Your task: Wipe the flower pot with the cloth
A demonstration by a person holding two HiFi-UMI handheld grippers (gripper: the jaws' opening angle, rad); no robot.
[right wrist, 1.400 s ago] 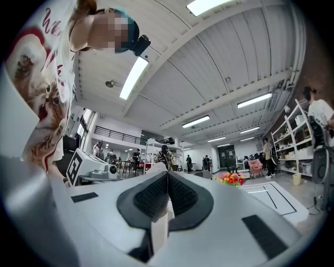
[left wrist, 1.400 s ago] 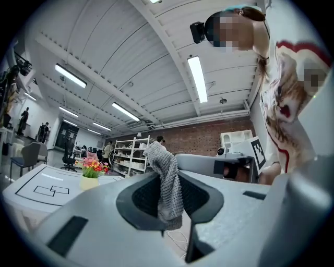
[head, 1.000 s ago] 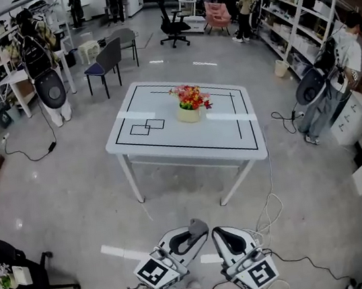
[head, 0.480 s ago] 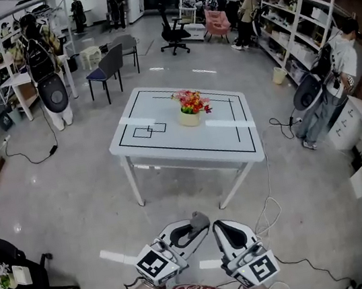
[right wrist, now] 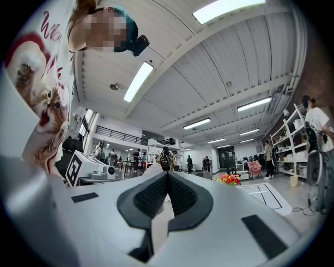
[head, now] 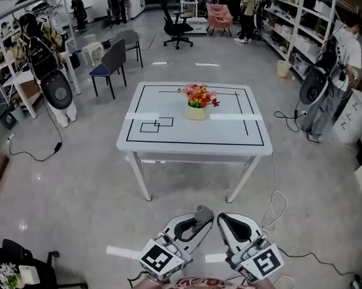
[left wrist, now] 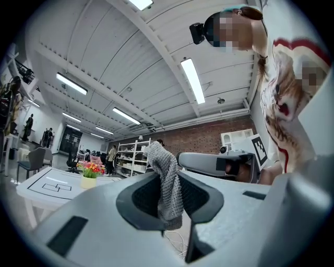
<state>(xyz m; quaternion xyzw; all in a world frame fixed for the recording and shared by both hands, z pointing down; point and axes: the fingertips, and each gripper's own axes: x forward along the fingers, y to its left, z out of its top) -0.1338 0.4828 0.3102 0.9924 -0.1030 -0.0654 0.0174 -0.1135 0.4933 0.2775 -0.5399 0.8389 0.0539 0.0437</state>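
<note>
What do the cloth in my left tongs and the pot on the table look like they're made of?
The cloth looks like grey knitted fabric with a matte finish: a ribbed, looped texture shows where the left tongs pinch it. The flower pot is pale yellow and looks smooth, perhaps ceramic or plastic, but it is too small in these views to tell which.

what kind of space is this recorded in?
Probably an open lab or workshop floor, not a home. A white table marked with black outlines stands alone on a bare polished floor, open storage shelves line a brick wall, and a rolling office chair sits in the background.
</note>
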